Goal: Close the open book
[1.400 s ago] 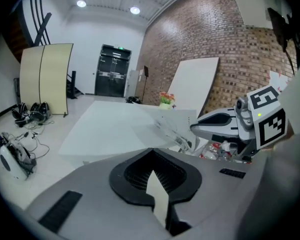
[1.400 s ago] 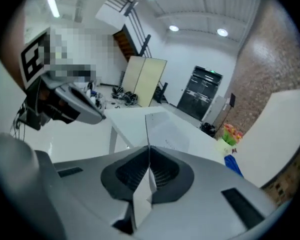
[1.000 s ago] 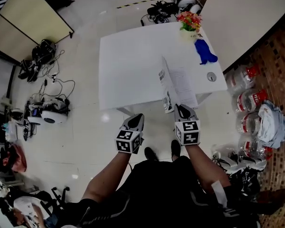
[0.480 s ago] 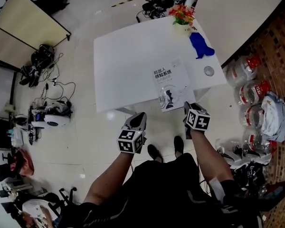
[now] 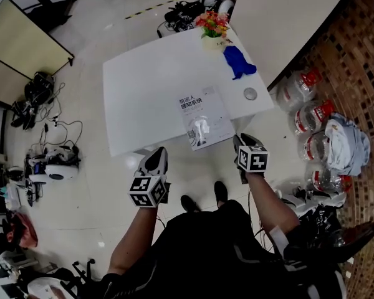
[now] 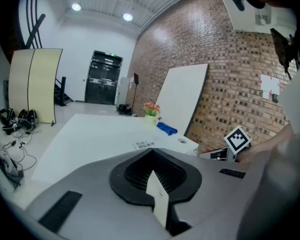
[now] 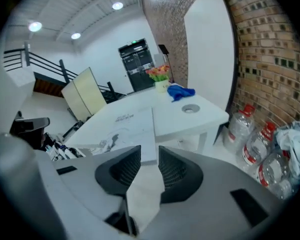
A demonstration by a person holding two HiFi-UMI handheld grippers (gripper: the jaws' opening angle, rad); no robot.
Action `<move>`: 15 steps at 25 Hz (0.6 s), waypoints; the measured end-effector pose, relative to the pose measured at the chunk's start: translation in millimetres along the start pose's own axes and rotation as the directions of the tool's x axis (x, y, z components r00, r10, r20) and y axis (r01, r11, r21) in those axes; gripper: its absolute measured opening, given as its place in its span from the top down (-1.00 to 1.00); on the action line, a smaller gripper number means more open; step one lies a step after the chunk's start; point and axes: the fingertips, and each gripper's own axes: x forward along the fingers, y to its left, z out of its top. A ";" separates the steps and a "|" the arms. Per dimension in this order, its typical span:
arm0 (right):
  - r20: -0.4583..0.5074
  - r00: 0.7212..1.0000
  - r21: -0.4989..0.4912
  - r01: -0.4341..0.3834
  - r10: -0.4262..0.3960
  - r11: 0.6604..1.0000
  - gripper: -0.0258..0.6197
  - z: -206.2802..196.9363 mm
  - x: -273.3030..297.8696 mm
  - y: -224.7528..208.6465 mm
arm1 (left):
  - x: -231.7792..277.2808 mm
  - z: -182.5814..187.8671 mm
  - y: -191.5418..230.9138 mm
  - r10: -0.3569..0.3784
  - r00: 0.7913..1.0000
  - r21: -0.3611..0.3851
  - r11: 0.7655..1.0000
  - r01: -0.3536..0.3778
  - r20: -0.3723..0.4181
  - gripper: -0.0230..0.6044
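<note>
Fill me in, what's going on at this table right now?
A person holds a gripper in each hand. The book lies closed, cover up, at the front edge of the white table. The right gripper hangs just off that edge; its jaws have just been opening, nothing between them. The left gripper is shut, empty, clear of the table.

Bare table (image 5: 143,92) left of book (image 5: 202,117); flowers (image 5: 213,25), blue object (image 5: 238,62) beyond

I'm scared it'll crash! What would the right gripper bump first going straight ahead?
Probably the near edge of the book; depth is unclear. On the right gripper the jaws have just been opening, nothing between them.
</note>
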 end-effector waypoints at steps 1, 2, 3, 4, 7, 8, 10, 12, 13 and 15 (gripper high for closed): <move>0.020 1.000 -0.035 -0.023 0.024 0.999 0.63 13.9 -6.7 4.9 | -2.5 10.4 -4.1 -0.004 1.000 0.030 1.000 0.003 0.021 0.95; 0.035 0.998 -0.067 -0.042 0.044 0.997 0.63 28.1 -13.1 10.7 | -5.8 21.0 -9.3 -0.010 0.999 0.074 0.997 0.007 0.041 0.94; 0.050 0.997 -0.090 -0.061 0.066 0.994 0.63 42.3 -19.3 17.3 | -10.2 31.6 -15.2 -0.019 0.998 0.118 0.993 0.012 0.059 0.95; 0.069 0.993 -0.101 -0.084 0.091 0.991 0.64 56.1 -25.8 24.7 | -15.7 41.8 -21.0 -0.028 0.997 0.148 0.989 0.016 0.078 0.95; 0.120 0.975 -0.135 -0.172 0.189 0.976 0.92 88.0 -47.2 49.2 | -34.0 65.4 -34.3 -0.039 0.991 0.149 0.989 0.019 0.129 0.94; 0.124 0.969 -0.158 -0.194 0.214 0.968 0.92 93.9 -53.1 56.4 | -38.7 70.5 -37.0 -0.037 0.989 0.136 0.990 0.018 0.141 0.94; 0.120 0.964 -0.208 -0.208 0.236 0.956 0.92 101.8 -61.0 65.2 | -44.5 77.9 -41.3 -0.038 0.985 0.095 0.995 0.022 0.168 0.94; 0.117 0.963 -0.256 -0.206 0.241 0.945 0.92 106.5 -66.2 69.8 | -49.2 80.9 -44.1 -0.022 0.981 0.051 0.999 0.013 0.191 0.94; 0.121 0.960 -0.270 -0.214 0.254 0.939 0.92 107.6 -69.3 73.0 | -52.8 80.9 -45.9 -0.010 0.981 0.043 0.999 0.001 0.196 0.94; 0.125 0.948 -0.283 -0.250 0.294 0.926 0.92 106.4 -76.4 82.0 | -62.7 81.8 -53.2 0.000 0.979 0.047 0.999 -0.010 0.206 0.94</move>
